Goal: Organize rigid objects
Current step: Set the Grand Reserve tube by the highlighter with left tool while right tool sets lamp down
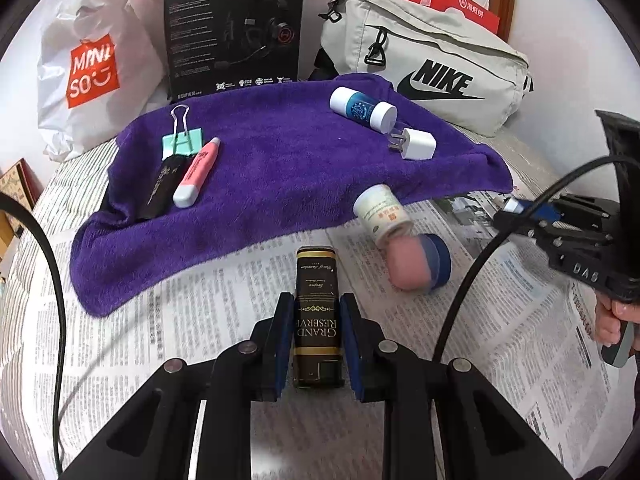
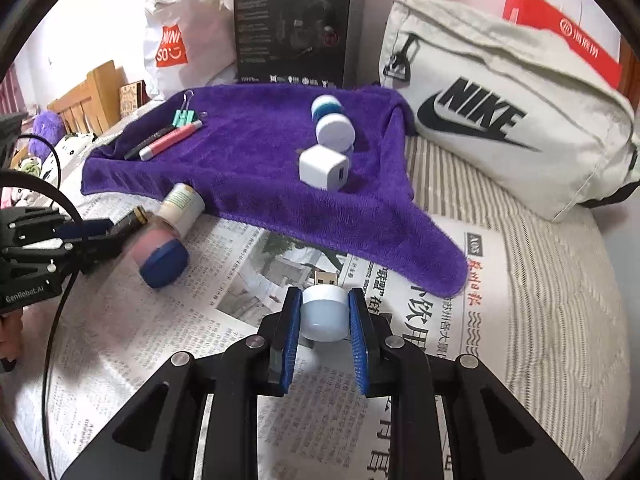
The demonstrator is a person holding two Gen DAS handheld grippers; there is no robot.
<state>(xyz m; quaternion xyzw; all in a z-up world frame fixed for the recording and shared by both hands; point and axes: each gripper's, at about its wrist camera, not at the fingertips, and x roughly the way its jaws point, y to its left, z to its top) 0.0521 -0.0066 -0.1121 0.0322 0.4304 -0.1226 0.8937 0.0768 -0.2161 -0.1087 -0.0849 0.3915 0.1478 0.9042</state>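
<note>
Left wrist view: left tool (image 1: 316, 316) pinches black tube (image 1: 316, 312), just short of towel (image 1: 280, 176).
Right wrist view: right tool (image 2: 325, 312) pinches USB lamp (image 2: 324, 312), just short of towel's near corner.

A bed with a striped cover (image 2: 560, 320) carries everything — newspaper sheets (image 1: 200, 320) spread over it. A purple towel (image 1: 280, 168) lies on the newspaper; just past the towel's near edge rest a white pill bottle (image 1: 380, 216) and a pink, blue-capped bottle (image 1: 420, 264). Behind the towel — a Nike bag (image 1: 432, 68).
</note>
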